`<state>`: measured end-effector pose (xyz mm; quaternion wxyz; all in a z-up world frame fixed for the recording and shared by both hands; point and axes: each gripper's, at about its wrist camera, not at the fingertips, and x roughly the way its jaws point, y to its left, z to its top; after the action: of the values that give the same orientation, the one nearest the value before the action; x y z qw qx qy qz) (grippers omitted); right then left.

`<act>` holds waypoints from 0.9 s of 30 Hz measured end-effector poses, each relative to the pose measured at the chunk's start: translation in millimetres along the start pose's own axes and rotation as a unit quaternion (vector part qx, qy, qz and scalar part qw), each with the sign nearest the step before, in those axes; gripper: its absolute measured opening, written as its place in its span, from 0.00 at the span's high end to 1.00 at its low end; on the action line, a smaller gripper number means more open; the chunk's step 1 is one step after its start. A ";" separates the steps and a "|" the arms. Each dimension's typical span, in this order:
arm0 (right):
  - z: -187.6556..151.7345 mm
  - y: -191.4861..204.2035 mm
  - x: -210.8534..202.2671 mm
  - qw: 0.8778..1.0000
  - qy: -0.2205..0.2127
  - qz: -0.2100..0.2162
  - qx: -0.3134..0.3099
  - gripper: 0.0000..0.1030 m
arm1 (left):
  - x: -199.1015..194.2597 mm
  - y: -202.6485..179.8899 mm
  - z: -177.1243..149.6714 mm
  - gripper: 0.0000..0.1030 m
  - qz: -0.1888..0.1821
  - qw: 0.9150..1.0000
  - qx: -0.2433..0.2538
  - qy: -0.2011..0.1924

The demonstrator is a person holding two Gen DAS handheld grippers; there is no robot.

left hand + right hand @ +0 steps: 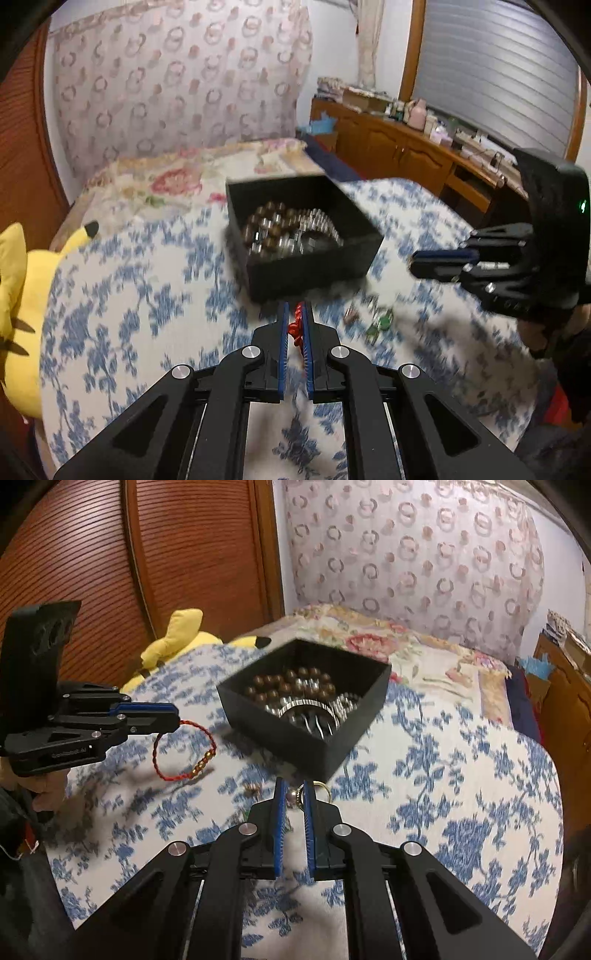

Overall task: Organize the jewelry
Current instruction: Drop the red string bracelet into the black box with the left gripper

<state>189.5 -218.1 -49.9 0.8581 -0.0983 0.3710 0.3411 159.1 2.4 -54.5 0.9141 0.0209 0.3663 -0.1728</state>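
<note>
A black open box (314,271) (295,738) with brown beads and silver bangles in it sits on the blue-flowered bedspread (443,794). My left gripper (295,306) (173,718) is shut on a red cord bracelet (294,328) with gold beads. The bracelet (184,749) hangs from the gripper's tips just above the bedspread, left of the box. In front of the box, my right gripper (295,786) (415,260) is shut on a small jewelry piece (293,797) with a pearl-like bead. A gold ring (321,788) shows just past its right finger.
Small loose pieces (380,321) (253,788) lie on the bedspread near the box. A yellow plush toy (18,314) (177,638) sits at the bed's left edge. A patterned cushion (406,554) stands behind, a wooden sideboard (406,147) with clutter to the right.
</note>
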 end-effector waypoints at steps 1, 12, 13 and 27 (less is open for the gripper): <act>2.9 0.7 -1.1 1.000 -0.005 0.001 -0.002 0.90 | -2.3 -1.6 5.2 0.94 -0.001 1.000 0.002 -0.006; 34.7 4.8 0.5 0.999 -0.048 0.012 -0.011 0.90 | -11.9 -15.2 50.2 0.94 -0.006 0.998 0.029 -0.055; 36.9 4.2 1.4 0.999 -0.050 0.013 -0.011 0.90 | -11.6 -14.7 53.3 0.94 -0.006 0.998 0.030 -0.057; 54.1 -9.9 28.7 0.999 -0.043 0.007 -0.005 0.89 | 27.1 2.4 85.6 0.94 0.003 0.998 0.020 -0.057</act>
<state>241.0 -188.0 -32.8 0.8705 -0.0851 0.3327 0.3526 234.8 -17.6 -10.5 0.9333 0.0300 0.3106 -0.1780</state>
